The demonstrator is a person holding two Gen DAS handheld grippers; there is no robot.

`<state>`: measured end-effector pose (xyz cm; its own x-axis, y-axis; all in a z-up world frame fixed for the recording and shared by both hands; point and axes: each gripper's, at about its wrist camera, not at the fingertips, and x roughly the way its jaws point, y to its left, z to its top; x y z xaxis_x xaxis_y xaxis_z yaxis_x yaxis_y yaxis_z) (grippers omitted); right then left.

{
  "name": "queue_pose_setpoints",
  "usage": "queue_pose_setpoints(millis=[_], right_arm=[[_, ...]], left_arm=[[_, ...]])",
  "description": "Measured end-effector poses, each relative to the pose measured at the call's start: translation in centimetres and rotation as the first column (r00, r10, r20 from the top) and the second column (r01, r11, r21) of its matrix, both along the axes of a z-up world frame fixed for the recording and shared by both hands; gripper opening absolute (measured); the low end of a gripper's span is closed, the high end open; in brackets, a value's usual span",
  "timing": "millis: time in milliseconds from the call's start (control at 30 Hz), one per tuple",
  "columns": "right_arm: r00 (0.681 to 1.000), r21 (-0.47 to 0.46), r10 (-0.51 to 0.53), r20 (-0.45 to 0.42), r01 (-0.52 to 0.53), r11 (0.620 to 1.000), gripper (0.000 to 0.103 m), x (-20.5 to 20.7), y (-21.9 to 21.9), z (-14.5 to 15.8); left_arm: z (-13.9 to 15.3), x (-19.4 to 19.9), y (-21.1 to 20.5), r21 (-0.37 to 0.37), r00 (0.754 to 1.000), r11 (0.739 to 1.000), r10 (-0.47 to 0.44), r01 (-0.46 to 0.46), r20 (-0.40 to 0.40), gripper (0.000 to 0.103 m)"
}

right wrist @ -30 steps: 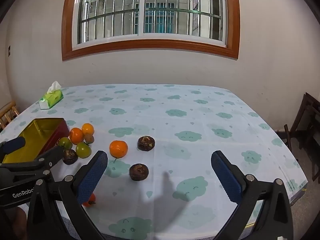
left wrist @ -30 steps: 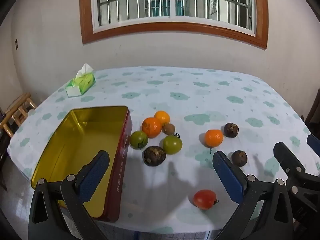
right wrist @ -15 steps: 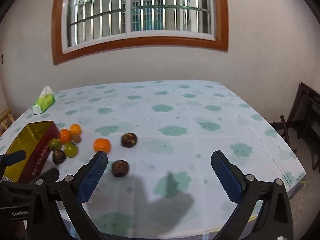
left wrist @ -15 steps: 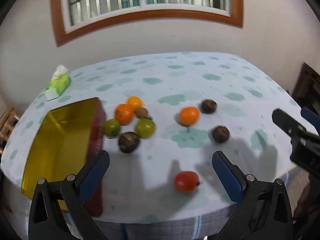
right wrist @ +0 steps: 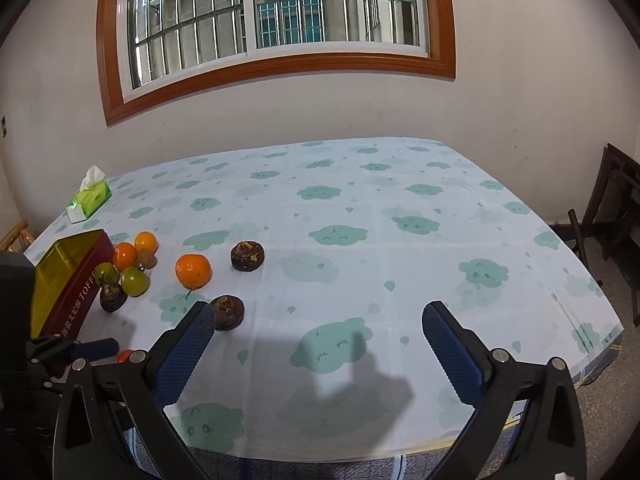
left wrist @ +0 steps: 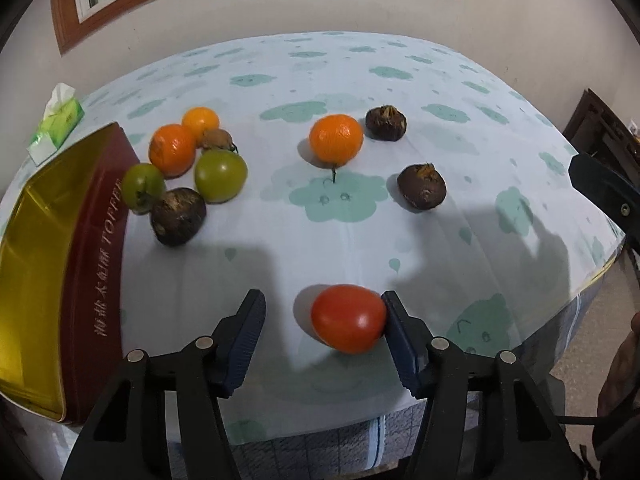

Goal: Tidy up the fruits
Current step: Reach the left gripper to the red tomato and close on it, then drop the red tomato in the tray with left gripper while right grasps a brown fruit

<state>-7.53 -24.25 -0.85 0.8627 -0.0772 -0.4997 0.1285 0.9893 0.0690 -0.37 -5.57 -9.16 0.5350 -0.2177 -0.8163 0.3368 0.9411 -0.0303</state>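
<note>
Red round tomato [left wrist: 347, 318] on cloud-print tablecloth [left wrist: 360, 80], between spread jaws of left gripper [left wrist: 322, 336], touching right pad, clear of left. Right wrist view: right gripper [right wrist: 318, 354] wide apart, holding nothing, above tablecloth.

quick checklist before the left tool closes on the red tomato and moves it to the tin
1. Red tomato sits between the left tool fingers: ok.
2. Tomato centred in the gap: not ok; it lies against the right-side finger, with space to the other.
3. Left tool open enough to take it: ok.
4. Tin open, and the part in view holds nothing: ok.
5. Path to the tin free: ok; the other fruits, like the dark fruit, lie farther back.
6. Right tool out of the way: ok; open, holding nothing, off to the side.
</note>
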Motion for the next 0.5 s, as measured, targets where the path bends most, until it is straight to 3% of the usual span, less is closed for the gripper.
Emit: queue_pose_setpoints(millis=[33, 67, 100, 200, 400, 500], right_arm=[[1.0, 0.002, 0.004, -0.002, -0.004, 1.0, 0.103, 0.0, -0.1, -0.2], [1.0, 0.004, 0.009, -0.005, -0.009, 1.0, 0.103, 0.1, 0.0, -0.3], [1.0, 0.008, 0.018, -0.011, -0.018, 1.0, 0.103, 0.2, 0.0, -0.5], [0.998, 0.014, 0.048, -0.036, -0.048, 0.999, 0.103, 0.8, 0.2, -1.0], [0.978, 0.058, 0.191, -0.082, -0.187, 0.981, 0.102, 2.8, 1.2, -1.6], [0.96, 0.048, 0.256, -0.11, -0.252, 0.966, 0.088, 4.3, 2.4, -1.9]], left_arm=[[0.0, -0.2, -0.1, 0.004, 1.0, 1.0, -0.02, 0.02, 0.015, 0.053], [0.1, -0.1, -0.2, 0.008, 0.999, 0.999, -0.041, 0.041, 0.027, 0.037], [0.3, -0.2, -0.3, 0.005, 0.997, 0.998, -0.068, 0.068, 0.031, 0.035], [0.9, -0.6, -0.4, 0.044, 0.996, 0.997, -0.073, 0.071, 0.051, 0.035], [5.4, -1.1, 2.0, -0.003, 0.991, 1.0, -0.02, 0.021, 0.133, 0.035], [7.4, -1.3, 3.3, 0.005, 0.986, 1.0, 0.003, -0.004, 0.167, 0.035]])
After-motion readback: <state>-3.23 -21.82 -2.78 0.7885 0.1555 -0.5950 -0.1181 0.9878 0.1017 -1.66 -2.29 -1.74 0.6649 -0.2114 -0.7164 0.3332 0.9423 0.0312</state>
